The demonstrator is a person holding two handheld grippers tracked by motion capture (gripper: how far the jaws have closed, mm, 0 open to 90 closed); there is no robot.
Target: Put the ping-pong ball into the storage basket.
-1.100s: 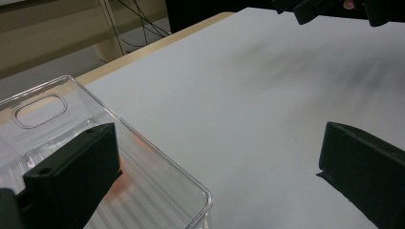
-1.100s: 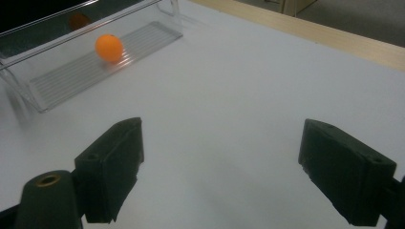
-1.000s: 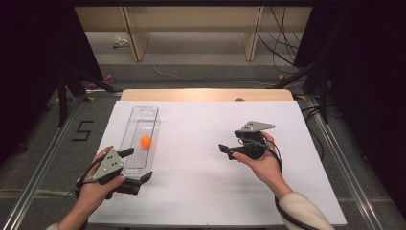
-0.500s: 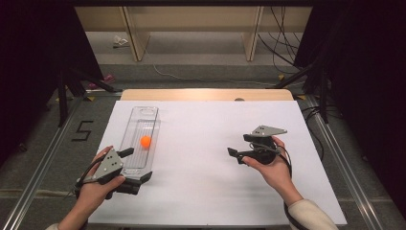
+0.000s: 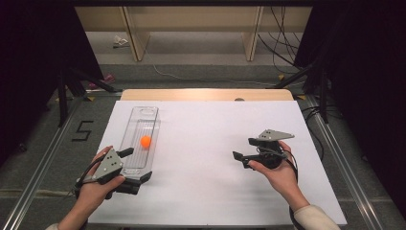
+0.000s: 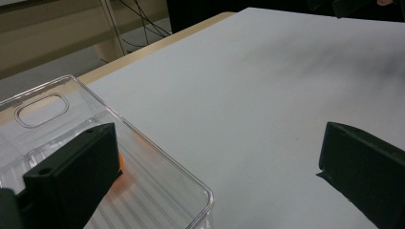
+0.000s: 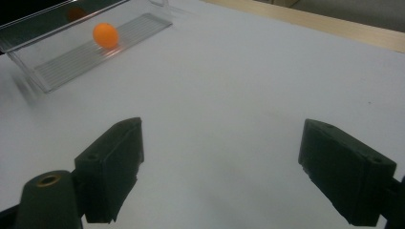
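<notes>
Orange ball [image 5: 145,141] lies inside a clear plastic tray [image 5: 140,115], about midway along its ribbed floor. The tray is long and narrow, set lengthwise on the left part of the white worktop [image 5: 210,134], with a handle slot at its far end.

Left tongs [image 5: 133,167] at the tray's near end, held in the left hand [image 5: 95,184]. Jaws spread wide, released, grasping nothing. In the left gripper view one jaw hangs over the tray's near corner, with the ball [image 6: 119,164] showing as an orange sliver just behind it; the other jaw is over bare worktop beside the tray. Whether the jaw touches the tray wall cannot be told.

Right tongs [image 5: 245,151] on the right part of the worktop, well apart from the tray, held in the right hand [image 5: 277,172]. Jaws point left toward the tray, also wide open and empty. In the right gripper view both jaws frame bare white surface; tray [image 7: 57,67] and ball [image 7: 105,35] sit farther off at upper left.
</notes>
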